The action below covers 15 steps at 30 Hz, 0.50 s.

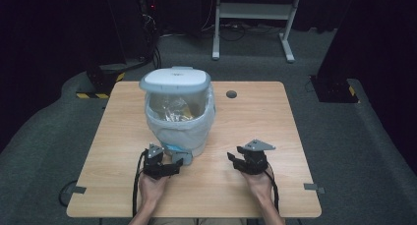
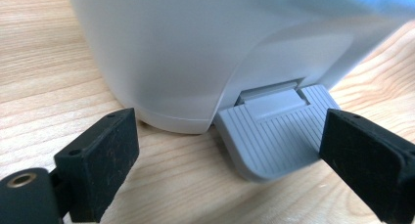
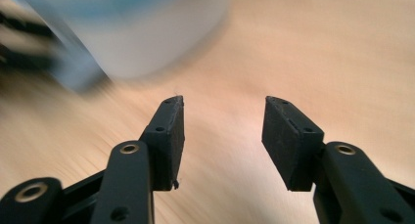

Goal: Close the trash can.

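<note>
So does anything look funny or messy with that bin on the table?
Nothing is spilled or broken. The bin stands upright, its lid up, its liner folded over the rim. The left gripper sits at the grey pedal.

Each black tool, left [image 1: 178,165] and right [image 1: 235,162], carries a grey three-cornered plate, brass-ringed screw holes, flat matte jaws and a black trailing cable; both forearms are bare.

Left gripper [image 1: 172,167] and right gripper [image 1: 235,160] both low, jaws apart, forearms stretched forward
</note>
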Tool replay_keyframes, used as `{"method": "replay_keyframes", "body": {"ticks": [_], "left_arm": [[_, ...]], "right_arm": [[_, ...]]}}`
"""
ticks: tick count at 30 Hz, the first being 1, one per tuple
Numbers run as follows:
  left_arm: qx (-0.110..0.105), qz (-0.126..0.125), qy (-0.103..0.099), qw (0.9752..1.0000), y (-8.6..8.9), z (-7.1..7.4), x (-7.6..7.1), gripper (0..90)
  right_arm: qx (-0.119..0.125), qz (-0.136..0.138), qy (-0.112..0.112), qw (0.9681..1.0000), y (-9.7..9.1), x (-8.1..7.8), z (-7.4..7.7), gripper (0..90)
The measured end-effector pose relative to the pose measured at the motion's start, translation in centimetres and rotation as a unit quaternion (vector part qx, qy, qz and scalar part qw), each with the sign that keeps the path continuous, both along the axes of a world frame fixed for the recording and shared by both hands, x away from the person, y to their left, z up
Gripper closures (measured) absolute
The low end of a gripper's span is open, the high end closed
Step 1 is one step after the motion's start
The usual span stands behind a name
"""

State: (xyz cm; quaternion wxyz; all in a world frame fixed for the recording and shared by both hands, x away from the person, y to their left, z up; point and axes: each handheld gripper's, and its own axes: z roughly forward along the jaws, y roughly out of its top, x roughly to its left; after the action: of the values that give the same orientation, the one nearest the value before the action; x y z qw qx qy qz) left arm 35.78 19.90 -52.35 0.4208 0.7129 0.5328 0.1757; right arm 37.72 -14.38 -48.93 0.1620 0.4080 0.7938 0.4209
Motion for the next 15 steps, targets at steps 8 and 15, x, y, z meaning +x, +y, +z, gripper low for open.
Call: {"method": "replay_keyframes", "body": {"ticks": [8,15], "left_arm": [[0.033,0.004,0.015,0.9993,3.4,-0.3,-1.9,8.0],[0.110,0.017,0.022,0.9935,5.0,-0.5,-2.0,8.5]], "right_arm": [[-0.055,-0.030,0.026,0.9977,-0.6,-0.4,-3.4,38.5],[-0.077,-0.043,0.023,0.9958,-0.3,-0.5,-3.5,27.9]]}}
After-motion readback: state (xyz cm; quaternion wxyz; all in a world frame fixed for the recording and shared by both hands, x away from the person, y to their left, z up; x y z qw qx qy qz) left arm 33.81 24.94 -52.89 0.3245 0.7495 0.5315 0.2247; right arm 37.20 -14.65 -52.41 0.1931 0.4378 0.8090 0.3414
